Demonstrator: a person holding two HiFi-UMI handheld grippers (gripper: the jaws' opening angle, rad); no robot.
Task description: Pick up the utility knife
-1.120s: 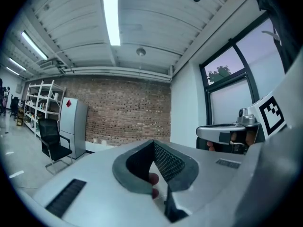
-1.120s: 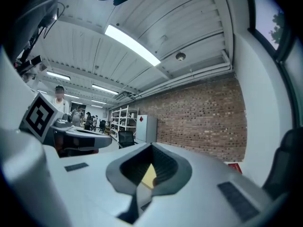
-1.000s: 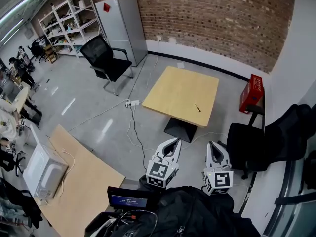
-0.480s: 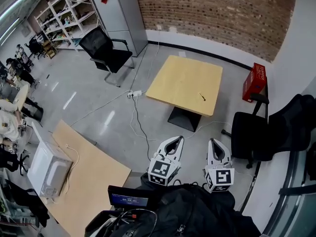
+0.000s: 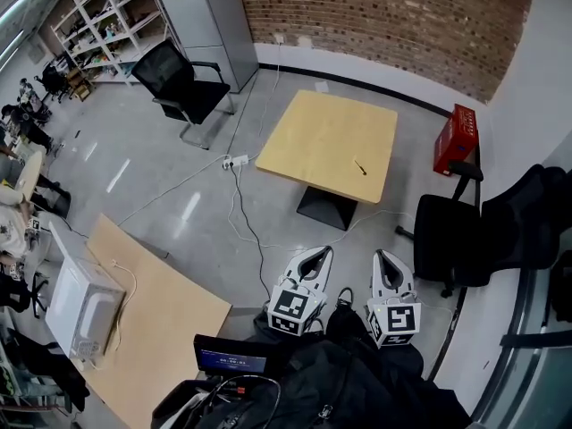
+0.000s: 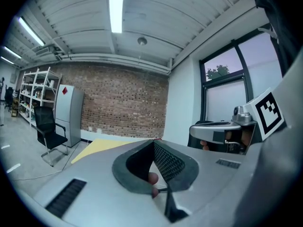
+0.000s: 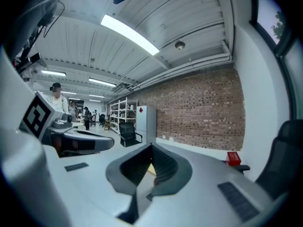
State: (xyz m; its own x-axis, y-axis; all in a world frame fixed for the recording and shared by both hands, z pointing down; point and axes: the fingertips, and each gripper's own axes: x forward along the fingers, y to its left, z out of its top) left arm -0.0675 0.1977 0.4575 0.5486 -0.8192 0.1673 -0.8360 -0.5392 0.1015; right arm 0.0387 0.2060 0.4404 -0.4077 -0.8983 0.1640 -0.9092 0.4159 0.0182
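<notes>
Knife [image 5: 360,168], a tiny dark sliver, details unreadable, lay on far table [image 5: 313,141], left gripper [image 5: 318,254] and right gripper [image 5: 382,257] near, jaws together, empty

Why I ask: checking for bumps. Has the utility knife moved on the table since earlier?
No. The utility knife keeps its spot near the right edge of the table.

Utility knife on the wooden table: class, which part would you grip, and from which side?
Grip the utility knife across its slim middle, coming straight down from above: it lies flat on the table, so only its long sides are free. It lies slanted, so turn the right claw crossways. Its blade end is too small to tell.
</notes>
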